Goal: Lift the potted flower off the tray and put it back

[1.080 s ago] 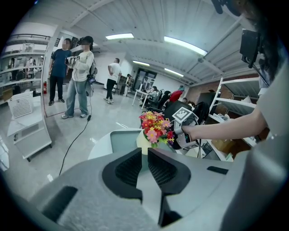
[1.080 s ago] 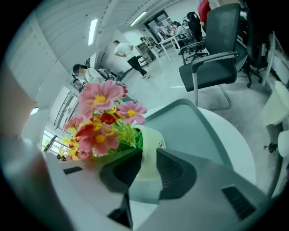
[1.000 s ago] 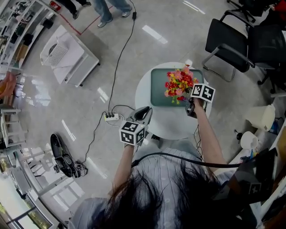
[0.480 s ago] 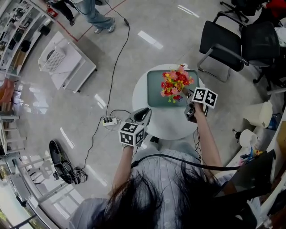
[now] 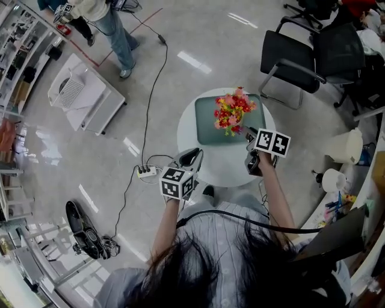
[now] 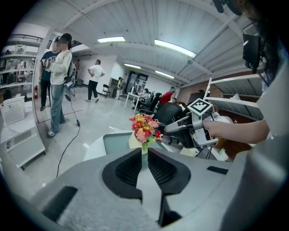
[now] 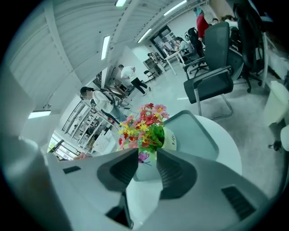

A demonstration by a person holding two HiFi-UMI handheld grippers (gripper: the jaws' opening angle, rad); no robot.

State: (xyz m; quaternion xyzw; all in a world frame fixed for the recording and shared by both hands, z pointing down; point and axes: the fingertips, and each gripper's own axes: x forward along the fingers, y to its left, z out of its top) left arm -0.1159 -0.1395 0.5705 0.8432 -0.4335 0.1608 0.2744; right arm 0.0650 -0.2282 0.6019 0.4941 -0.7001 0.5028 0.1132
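Observation:
The potted flower [image 5: 231, 111], a red, pink and yellow bunch in a cream pot [image 7: 171, 139], stands on the green tray [image 5: 207, 129] on the round white table [image 5: 222, 165]. My right gripper [image 5: 246, 130] hovers just on the near side of the pot, jaws a little apart with nothing gripped. In the right gripper view [image 7: 147, 152] the pot shows beyond the gap, wider than it. My left gripper [image 5: 197, 151] hangs at the table's near-left edge, jaws drawn together with only a slit and holding nothing. In the left gripper view [image 6: 144, 151] it faces the flowers [image 6: 144, 128].
Two black office chairs [image 5: 295, 54] stand beyond the table. A power strip with a cable [image 5: 143, 172] lies on the floor to the left, and a white cart [image 5: 84, 90] stands further left. White bins [image 5: 346, 147] sit to the right. A person [image 5: 111, 18] stands far off.
My right gripper has drawn back from the flower toward me. The flower stays where it was on the tray. The left gripper has hardly moved.

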